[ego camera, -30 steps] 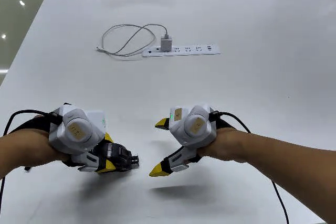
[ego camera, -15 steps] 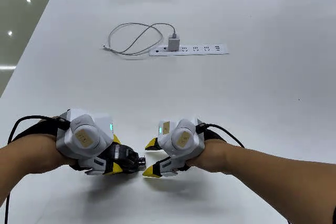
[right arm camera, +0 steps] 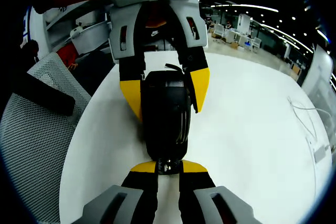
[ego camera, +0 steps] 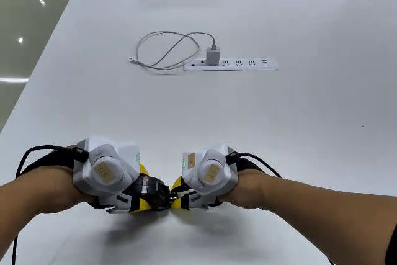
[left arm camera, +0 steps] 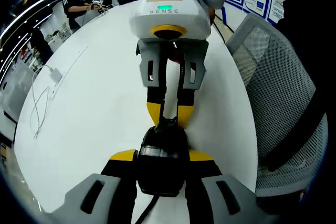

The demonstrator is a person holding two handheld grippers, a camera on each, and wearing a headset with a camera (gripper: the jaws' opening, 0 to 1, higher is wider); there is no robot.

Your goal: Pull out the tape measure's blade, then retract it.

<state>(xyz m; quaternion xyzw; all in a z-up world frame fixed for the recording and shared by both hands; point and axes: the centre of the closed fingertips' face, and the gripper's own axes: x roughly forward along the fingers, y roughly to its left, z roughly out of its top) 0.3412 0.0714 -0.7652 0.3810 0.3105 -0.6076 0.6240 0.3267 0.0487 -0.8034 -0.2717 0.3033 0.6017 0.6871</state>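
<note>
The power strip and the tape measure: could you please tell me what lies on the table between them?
Nothing: in the head view the white table is bare between the power strip and the tape measure.

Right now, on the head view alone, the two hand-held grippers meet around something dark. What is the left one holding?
Observer: The left hand-held gripper is shut on the black tape measure, a jaw on each side of its case.
Operator: And the right one?
Observer: The right hand-held gripper is closed on the metal blade hook at the case's mouth.
Operator: Any blade out?
Observer: None visible; the hook sits against the case.
</note>
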